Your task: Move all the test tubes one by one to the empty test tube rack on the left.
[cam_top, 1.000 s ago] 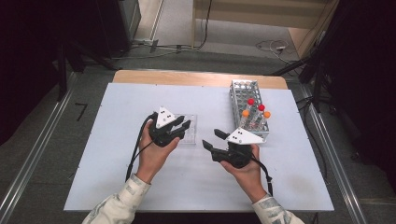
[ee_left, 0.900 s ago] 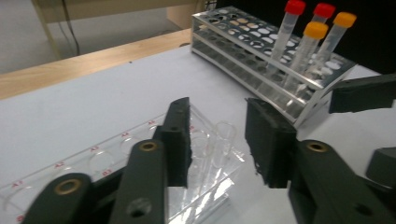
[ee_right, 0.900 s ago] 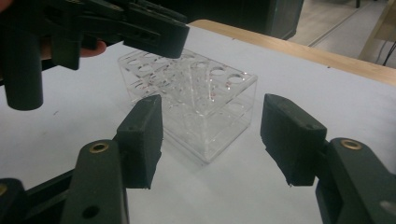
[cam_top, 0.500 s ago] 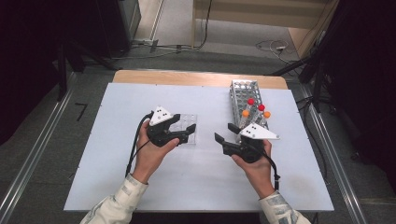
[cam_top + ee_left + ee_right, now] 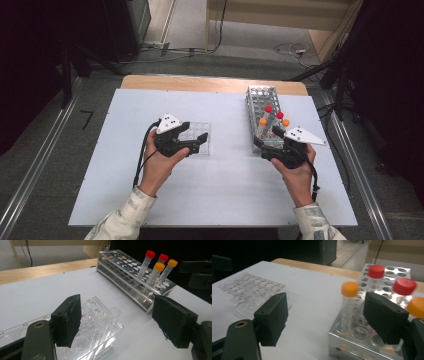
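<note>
Fingers of both our left gripper [image 5: 196,143] and right gripper [image 5: 264,141] are wide and empty, so nothing seems started: four capped tubes [image 5: 273,116] stand in the metal rack [image 5: 260,95] at 2 o'clock.

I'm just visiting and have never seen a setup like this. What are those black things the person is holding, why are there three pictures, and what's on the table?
No robot here: a person holds a tool in each hand, the left hand-held gripper and the right hand-held gripper. Each has two black jaws that can pinch things. Both are open and hold nothing.

One picture comes from a camera above, looking down on the white table. The other two come from cameras riding on each gripper, looking out between its jaws.

On the table lie a clear plastic well plate by the left gripper, and a metal tube rack by the right one, with four capped tubes standing in it: two red, two orange.
</note>
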### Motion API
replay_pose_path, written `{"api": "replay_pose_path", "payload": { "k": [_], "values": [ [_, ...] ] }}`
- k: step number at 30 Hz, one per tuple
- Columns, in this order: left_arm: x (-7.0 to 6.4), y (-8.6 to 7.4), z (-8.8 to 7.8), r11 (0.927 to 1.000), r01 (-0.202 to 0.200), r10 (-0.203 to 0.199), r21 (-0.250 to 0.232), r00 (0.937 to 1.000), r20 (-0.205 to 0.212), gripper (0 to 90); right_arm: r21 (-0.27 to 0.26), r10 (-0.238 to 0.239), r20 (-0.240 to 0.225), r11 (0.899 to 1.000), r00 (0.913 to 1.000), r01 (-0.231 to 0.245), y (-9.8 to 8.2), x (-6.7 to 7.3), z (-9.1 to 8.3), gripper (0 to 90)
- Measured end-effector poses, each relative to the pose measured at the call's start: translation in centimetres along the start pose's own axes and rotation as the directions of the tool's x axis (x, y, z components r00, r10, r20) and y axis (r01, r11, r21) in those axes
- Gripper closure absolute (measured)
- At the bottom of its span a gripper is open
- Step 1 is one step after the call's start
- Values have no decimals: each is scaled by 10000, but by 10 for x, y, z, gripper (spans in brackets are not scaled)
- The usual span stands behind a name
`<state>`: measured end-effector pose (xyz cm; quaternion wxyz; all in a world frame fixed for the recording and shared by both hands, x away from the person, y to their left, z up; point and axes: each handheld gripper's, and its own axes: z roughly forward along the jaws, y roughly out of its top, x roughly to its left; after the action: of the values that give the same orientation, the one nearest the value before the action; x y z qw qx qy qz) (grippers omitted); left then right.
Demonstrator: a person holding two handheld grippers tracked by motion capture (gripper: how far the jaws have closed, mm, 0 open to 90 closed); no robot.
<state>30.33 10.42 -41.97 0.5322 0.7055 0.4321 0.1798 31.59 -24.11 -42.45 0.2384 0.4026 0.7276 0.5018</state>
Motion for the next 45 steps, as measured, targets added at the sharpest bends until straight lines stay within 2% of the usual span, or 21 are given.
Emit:
{"api": "replay_pose_path", "payload": {
  "k": [2, 7, 15, 22, 28, 35, 45],
  "values": [
    [1, 0, -1, 10000, 2, -2, -3, 10000, -7, 247, -60, 42, 163, 10000, 9999, -41, 0, -5, -2, 186],
    [1, 0, -1, 9999, 108, -108, 25, 9999, 118, 247, -107, 95, 904, 9999, 9959, -86, -3, -14, -4, 196],
    [0, 0, 0, 9999, 77, -78, 81, 9999, 104, 247, -110, 571, 1718, 9984, 9835, -560, -9, -32, -3, 214],
    [0, 0, 0, 9999, 67, -68, 82, 9999, 93, 247, 118, 482, 2385, 9985, 9699, -526, -14, -47, 2, 258],
    [0, -2, 2, 9998, 75, -76, 157, 9999, 88, 247, 379, 356, 2591, 9982, 9652, -470, -19, -55, 10, 378],
    [1, -1, 1, 9998, 110, -110, 136, 9999, 55, 249, 483, 27, 2687, 9987, 9632, -163, -22, -56, 20, 474],
    [3, -1, 1, 9998, 148, -149, 114, 9999, 24, 248, 363, 216, 2565, 9988, 9663, -320, -23, -62, 23, 682]
  ]
}}
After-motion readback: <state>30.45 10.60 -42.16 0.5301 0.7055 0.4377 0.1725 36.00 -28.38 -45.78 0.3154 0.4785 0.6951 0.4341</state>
